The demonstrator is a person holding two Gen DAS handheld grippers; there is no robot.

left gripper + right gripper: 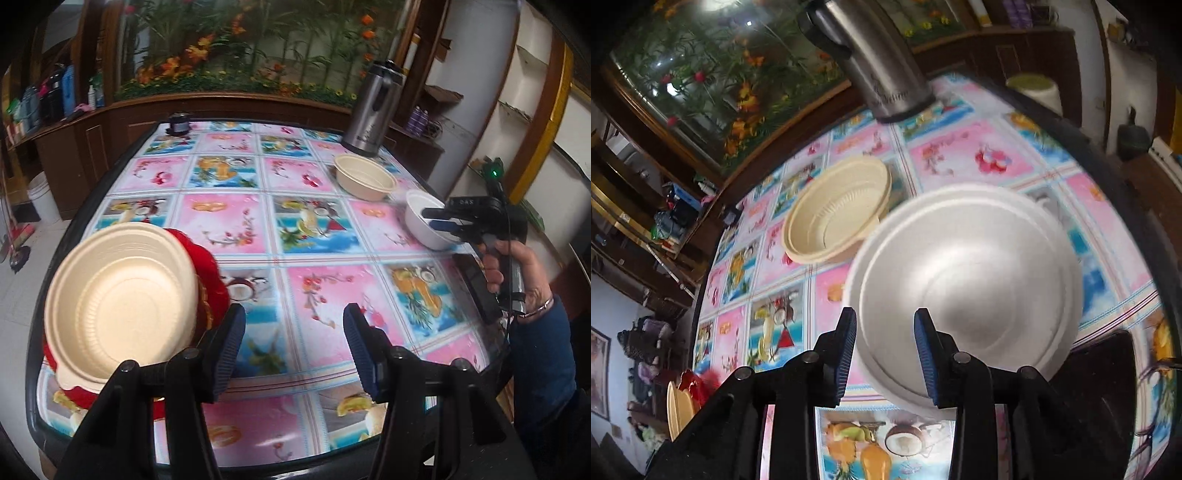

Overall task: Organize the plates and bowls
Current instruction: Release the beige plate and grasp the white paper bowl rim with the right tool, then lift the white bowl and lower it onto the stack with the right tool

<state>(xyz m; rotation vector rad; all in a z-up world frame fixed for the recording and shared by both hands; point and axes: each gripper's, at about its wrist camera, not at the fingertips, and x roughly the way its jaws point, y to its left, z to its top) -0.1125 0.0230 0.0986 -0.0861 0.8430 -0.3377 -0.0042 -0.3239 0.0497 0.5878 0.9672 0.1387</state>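
A cream plate (118, 306) rests on a red scalloped plate (210, 280) at the table's near left. Just right of them my left gripper (293, 332) stands open over the cloth, holding nothing. Farther right sit a beige bowl (364, 177) and a white bowl (421, 236). In the right wrist view the white bowl (971, 277) fills the centre. My right gripper (886, 332) straddles its near rim, one finger outside and one inside, with gaps showing, so it is open. The beige bowl (838, 218) lies beyond it to the left.
A steel thermos (373, 110) stands at the far right corner of the table (258, 206). A black phone (480, 288) lies by the person's hand (509, 266). A small dark jar (180, 123) sits at the far edge. A white bucket (44, 199) is on the floor.
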